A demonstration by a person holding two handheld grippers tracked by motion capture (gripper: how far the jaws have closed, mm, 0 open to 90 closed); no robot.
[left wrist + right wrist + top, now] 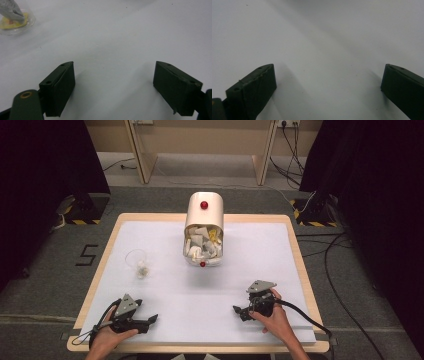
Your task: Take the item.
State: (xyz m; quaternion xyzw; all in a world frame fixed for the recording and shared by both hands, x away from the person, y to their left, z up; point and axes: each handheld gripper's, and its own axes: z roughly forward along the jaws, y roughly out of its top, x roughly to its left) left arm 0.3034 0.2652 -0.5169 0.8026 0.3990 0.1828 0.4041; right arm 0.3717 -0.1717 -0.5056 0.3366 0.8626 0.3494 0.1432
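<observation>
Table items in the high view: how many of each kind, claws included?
Cream box with red knobs, lid open, packets inside: 1
Clear glass with a packet in it: 1
Claws, both open: 2, left claw, right claw
Total: 4

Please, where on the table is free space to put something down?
Free: the wide white patch between the left tool and the right tool, in front of the bin; also the right side beside the bin. Crowded: the left middle, where the glass cup stands, and the back centre with the open bin.
</observation>
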